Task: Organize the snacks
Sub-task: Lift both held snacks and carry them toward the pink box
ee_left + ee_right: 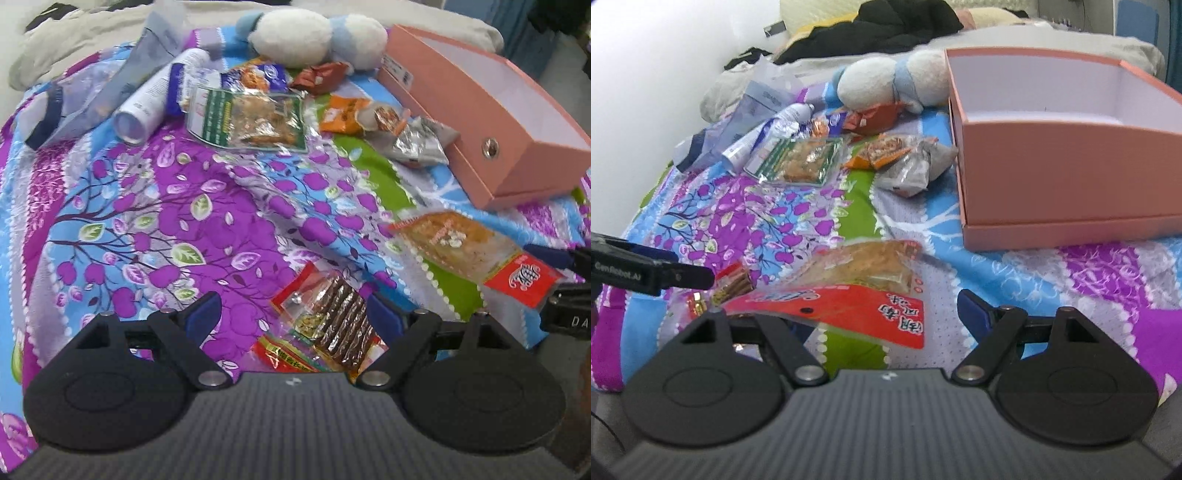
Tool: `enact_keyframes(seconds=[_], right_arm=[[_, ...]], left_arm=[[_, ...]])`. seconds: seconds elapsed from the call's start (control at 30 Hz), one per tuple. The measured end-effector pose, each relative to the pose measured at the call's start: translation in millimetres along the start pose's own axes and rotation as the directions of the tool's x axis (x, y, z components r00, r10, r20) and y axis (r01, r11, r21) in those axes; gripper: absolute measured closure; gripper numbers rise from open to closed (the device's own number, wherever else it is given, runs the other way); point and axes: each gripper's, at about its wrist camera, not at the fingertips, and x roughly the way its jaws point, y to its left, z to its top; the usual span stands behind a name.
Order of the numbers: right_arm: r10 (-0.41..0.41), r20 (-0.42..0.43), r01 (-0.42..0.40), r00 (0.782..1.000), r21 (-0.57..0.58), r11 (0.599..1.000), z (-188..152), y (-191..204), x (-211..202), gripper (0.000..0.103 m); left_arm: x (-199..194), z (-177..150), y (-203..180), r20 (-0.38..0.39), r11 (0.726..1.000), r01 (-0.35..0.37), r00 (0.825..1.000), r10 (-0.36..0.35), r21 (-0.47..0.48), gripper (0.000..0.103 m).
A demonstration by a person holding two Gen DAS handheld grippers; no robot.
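Both grippers hover over a floral bedspread (pixel 155 206) strewn with snacks. The left gripper (pixel 295 314) stands released, jaws wide; a clear packet of brown bars (pixel 332 328) lies on the cloth between its fingers, nearer the right one, and contact cannot be told. The right gripper (pixel 882 314) is also released; a large red-and-clear bag (pixel 857 288) lies between its fingers, covering the left fingertip, with the right finger apart from it. The pink box (pixel 1052 177) sits open on the bedspread, far right, nothing visible inside. Beyond lie a green-edged packet (pixel 251 122), an orange packet (pixel 343 114), a silver packet (pixel 417 142), a white tube (pixel 155 99) and a plush toy (pixel 306 37).
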Motion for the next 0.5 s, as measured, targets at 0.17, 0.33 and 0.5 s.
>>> enact_keyframes(seconds=[0.17, 0.33, 0.5], right_arm=[[0.014, -0.024, -0.014, 1.000, 0.008, 1.000, -3, 1, 10, 0.018], [0.020, -0.044, -0.019, 0.999, 0.010, 1.000, -6, 4, 19, 0.019], [0.026, -0.047, -0.027, 0.999, -0.023, 0.999, -7, 10, 27, 0.019]], left_arm=[[8, -4, -7, -0.002, 0.999, -0.001, 1.000, 0.001, 0.047, 0.014], [13, -9, -13, 0.000, 0.997, 0.006, 1.000, -0.006, 0.082, 0.015], [22, -13, -23, -0.017, 0.989, -0.005, 1.000, 0.007, 0.147, 0.016]])
